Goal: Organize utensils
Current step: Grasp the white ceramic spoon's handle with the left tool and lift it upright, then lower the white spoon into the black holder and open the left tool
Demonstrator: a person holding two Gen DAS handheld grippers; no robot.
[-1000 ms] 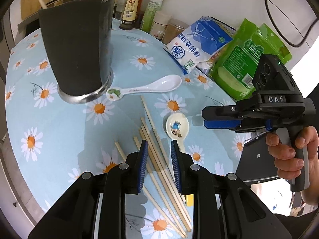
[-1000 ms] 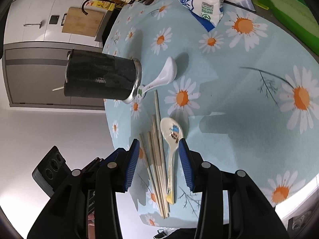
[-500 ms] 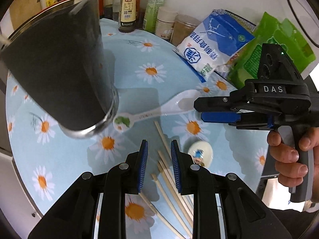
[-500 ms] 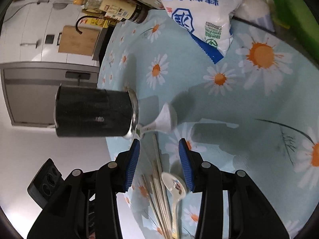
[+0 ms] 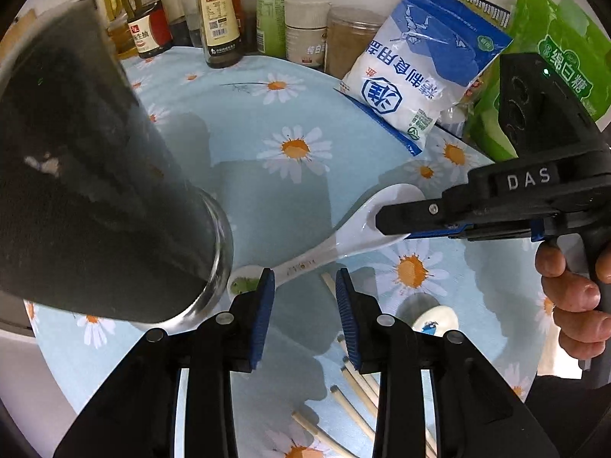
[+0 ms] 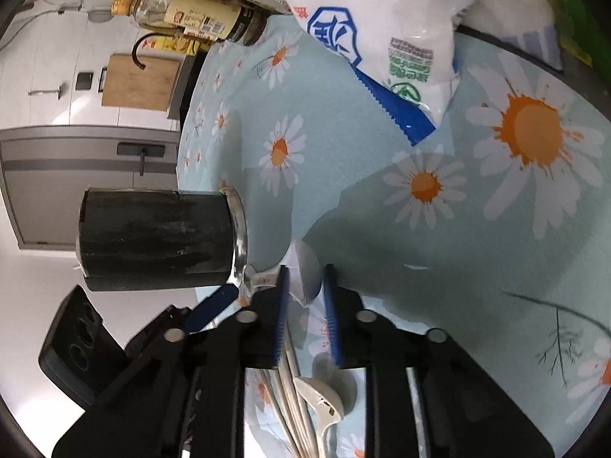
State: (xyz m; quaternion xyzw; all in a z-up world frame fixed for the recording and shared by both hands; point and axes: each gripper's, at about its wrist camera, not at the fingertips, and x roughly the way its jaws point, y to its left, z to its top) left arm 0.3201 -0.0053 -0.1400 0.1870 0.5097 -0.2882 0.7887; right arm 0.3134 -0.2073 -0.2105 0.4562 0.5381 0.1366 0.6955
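Observation:
A white ceramic spoon [image 5: 324, 252] lies on the daisy tablecloth, its handle end against the base of the dark utensil holder [image 5: 95, 191]. My right gripper [image 6: 305, 273] is closing, and its pads press on the spoon's bowl [image 6: 307, 267]. Seen from the left wrist, the right gripper [image 5: 397, 227] clamps the bowl from above and below. My left gripper [image 5: 303, 280] hangs over the spoon's handle with its jaws opening; the handle passes between them close to the left pad. Wooden chopsticks [image 5: 355, 381] and a second spoon with a cartoon print [image 5: 435, 320] lie nearer me.
Sauce bottles and jars [image 5: 221, 19] line the far edge of the table. A blue and white bag [image 5: 416, 76] and a green bag [image 5: 553, 57] lie at the far right. A hand [image 5: 573, 290] holds the right gripper's handle.
Both grippers have moved forward and down to the white spoon beside the holder. The right jaws have narrowed onto the spoon's bowl. The left jaws have widened a little.

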